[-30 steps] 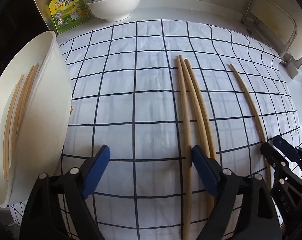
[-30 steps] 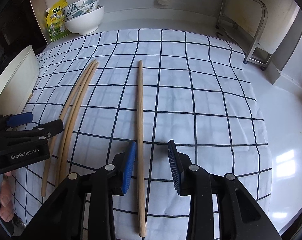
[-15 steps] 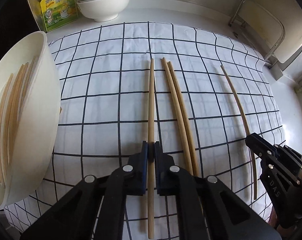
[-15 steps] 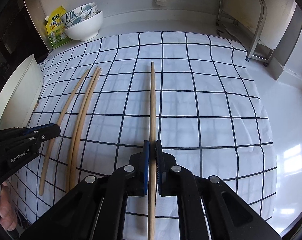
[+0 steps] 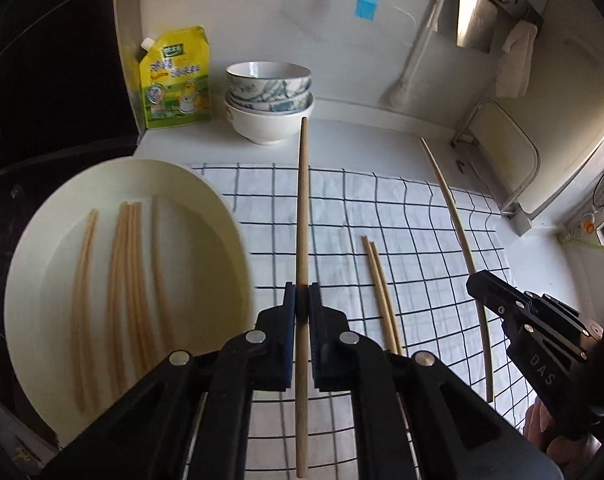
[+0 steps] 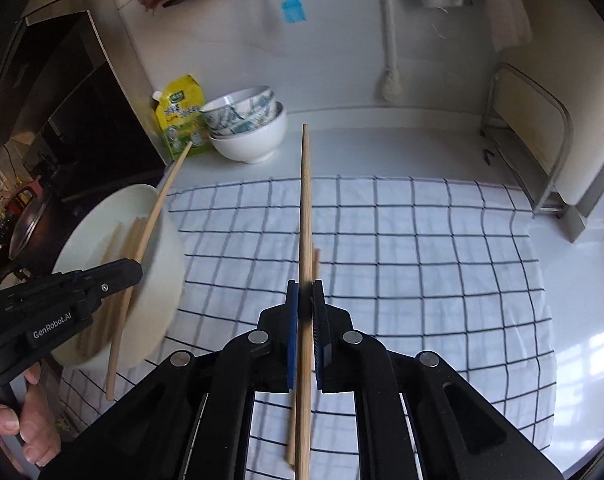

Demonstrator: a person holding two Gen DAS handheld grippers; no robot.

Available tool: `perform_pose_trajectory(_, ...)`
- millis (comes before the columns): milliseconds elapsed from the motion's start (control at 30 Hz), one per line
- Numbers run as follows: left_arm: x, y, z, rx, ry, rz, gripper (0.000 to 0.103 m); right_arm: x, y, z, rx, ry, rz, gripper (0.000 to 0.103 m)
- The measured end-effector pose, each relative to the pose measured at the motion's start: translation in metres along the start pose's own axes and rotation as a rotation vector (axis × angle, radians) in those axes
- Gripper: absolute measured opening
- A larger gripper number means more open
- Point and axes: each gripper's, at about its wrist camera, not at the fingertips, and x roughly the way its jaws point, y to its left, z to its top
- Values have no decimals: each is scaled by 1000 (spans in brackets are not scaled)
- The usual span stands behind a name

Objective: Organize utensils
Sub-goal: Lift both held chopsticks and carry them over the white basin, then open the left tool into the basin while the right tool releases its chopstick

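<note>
My left gripper point(image 5: 302, 304) is shut on one wooden chopstick point(image 5: 302, 220), held in the air and pointing away. To its left is a white oval tub point(image 5: 206, 264) with several chopsticks point(image 5: 130, 280) lying in it. Two chopsticks point(image 5: 381, 292) remain on the checked cloth point(image 5: 421, 240). At the right, my right gripper point(image 5: 477, 287) carries another chopstick point(image 5: 453, 216). In the right wrist view, the right gripper point(image 6: 305, 304) is shut on that chopstick point(image 6: 305, 208), lifted over the cloth point(image 6: 421, 260). The left gripper point(image 6: 136, 270) holds its chopstick point(image 6: 158, 204) in front of the tub point(image 6: 166, 280).
Stacked bowls point(image 5: 269, 100) and a yellow pouch point(image 5: 176, 80) stand at the back of the counter. A metal rack point(image 5: 501, 168) is at the back right. A blue brush point(image 5: 366, 6) hangs on the wall. A person's hand point(image 6: 26, 432) grips the left tool's handle.
Both grippers closed on a chopstick each, then lifted them off the cloth. The views rose and tilted up, and the tub with its chopsticks came more into sight.
</note>
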Motion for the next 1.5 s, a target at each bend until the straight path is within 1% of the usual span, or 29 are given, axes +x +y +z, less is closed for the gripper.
perform_pose_trajectory(167,-20,69,5,-34,-26,70,7,19,72,22,-71,-9,78,7)
perform_pose_trajectory(333,-22,140,1,-94,-6,127,7,53,142,30,-139,37,140,7)
perform_pose_trajectory(400,-18,163,-3,-110,15,139,7,69,167,29,-159,67,154,7)
perform_pose_trajectory(533,-3,184,-10,-118,53,141,7,96,199,22,-172,125,160,6)
perform_pose_trajectory(700,15,199,-16,-115,105,126,7,122,212,10,-152,193,130,6)
perform_pose_trajectory(867,26,205,-19,-113,144,119,7,131,210,3,-119,218,101,7)
perform_pose_trajectory(900,26,206,-19,-116,150,117,9,131,210,2,-112,218,100,7)
perform_pose_trajectory(933,26,206,-18,-116,147,114,12,131,209,2,-105,217,96,7)
perform_pose_trajectory(967,25,205,-18,-114,143,112,27,129,208,2,-98,211,89,10)
perform_pose_trajectory(1000,23,206,-17,-112,135,112,45,130,207,2,-92,207,83,20)
perform_pose_trajectory(1033,20,206,-17,-111,120,115,51,127,205,2,-89,197,81,24)
perform_pose_trajectory(1133,15,208,-14,-115,106,114,52,120,205,1,-99,174,67,24)
perform_pose_trajectory(1300,5,209,-14,-130,96,121,54,111,203,-1,-98,168,64,24)
perform_pose_trajectory(1500,-5,203,-16,-123,85,122,55,96,203,-3,-103,149,66,24)
